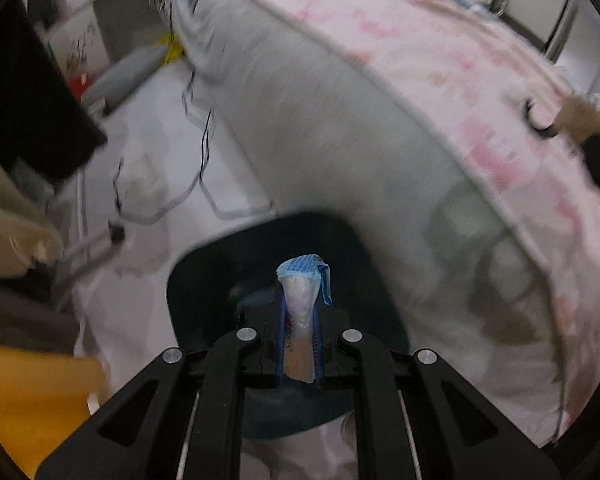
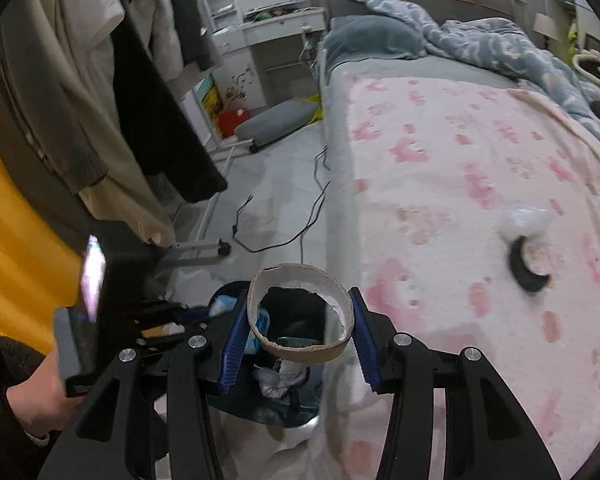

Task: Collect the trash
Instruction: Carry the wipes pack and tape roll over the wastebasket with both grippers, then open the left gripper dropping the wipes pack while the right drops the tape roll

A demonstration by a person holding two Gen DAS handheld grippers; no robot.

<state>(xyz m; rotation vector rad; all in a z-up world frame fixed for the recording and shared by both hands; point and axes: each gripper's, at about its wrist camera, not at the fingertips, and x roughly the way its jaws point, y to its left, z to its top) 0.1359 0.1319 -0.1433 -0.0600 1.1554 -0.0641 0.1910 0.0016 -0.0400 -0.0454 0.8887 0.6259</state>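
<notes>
My left gripper [image 1: 300,320] is shut on a blue and white plastic wrapper [image 1: 302,304] and holds it right above the dark trash bin [image 1: 204,280] on the floor beside the bed. My right gripper [image 2: 298,324] is shut on a torn cardboard tape ring [image 2: 342,320], held over the same bin [image 2: 236,396], which holds crumpled trash [image 2: 280,380]. The left gripper [image 2: 168,312] shows at the left of the right wrist view. On the bed lie a black curved piece [image 2: 522,268] and a crumpled clear plastic scrap [image 2: 524,218].
The bed with a pink patterned sheet [image 2: 460,160] fills the right side. Black cables [image 2: 284,232] trail on the floor. Clothes hang on a rack [image 2: 148,120] at the left. A grey cushion [image 2: 276,120] lies on the floor further back.
</notes>
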